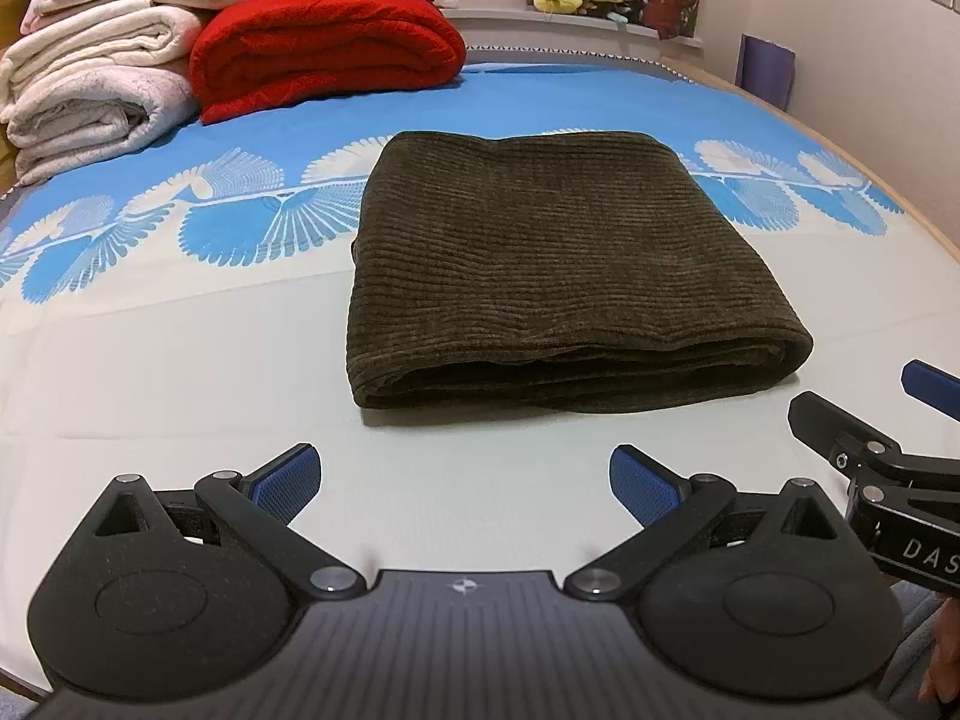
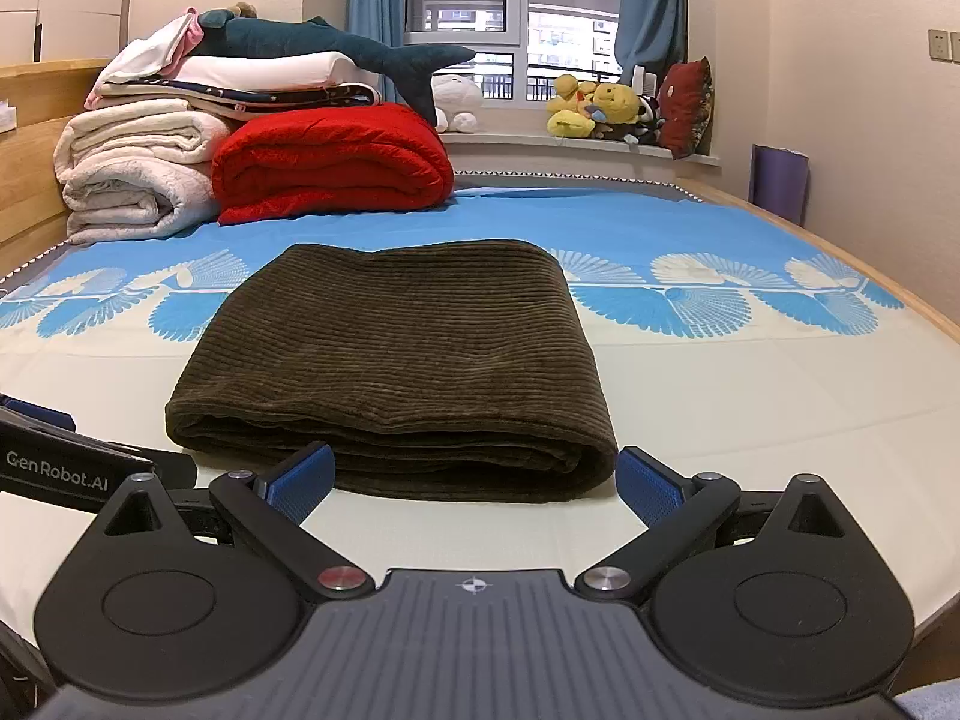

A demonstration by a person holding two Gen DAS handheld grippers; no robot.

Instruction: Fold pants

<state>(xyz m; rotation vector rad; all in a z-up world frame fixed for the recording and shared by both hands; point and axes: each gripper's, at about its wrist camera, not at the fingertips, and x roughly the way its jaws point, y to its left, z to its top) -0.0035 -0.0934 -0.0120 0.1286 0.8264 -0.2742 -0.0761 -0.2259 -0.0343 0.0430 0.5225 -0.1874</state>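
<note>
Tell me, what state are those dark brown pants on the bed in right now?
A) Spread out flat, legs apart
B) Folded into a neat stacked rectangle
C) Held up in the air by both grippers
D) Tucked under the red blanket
B: the pants lie on the bed sheet as a compact rectangle with layered edges facing the cameras, while the left gripper and the right gripper are open and empty.

The room is evenly and brightly lit from overhead, warm on the cream walls. The tall window between blue curtains [image 2: 516, 18] adds little light. A soft, shallow shadow sits under the folded dark-brown corduroy pants [image 2: 396, 360]. Both views are sharp at centre, bowing strongly toward dark rounded corners, with no glare.
</note>
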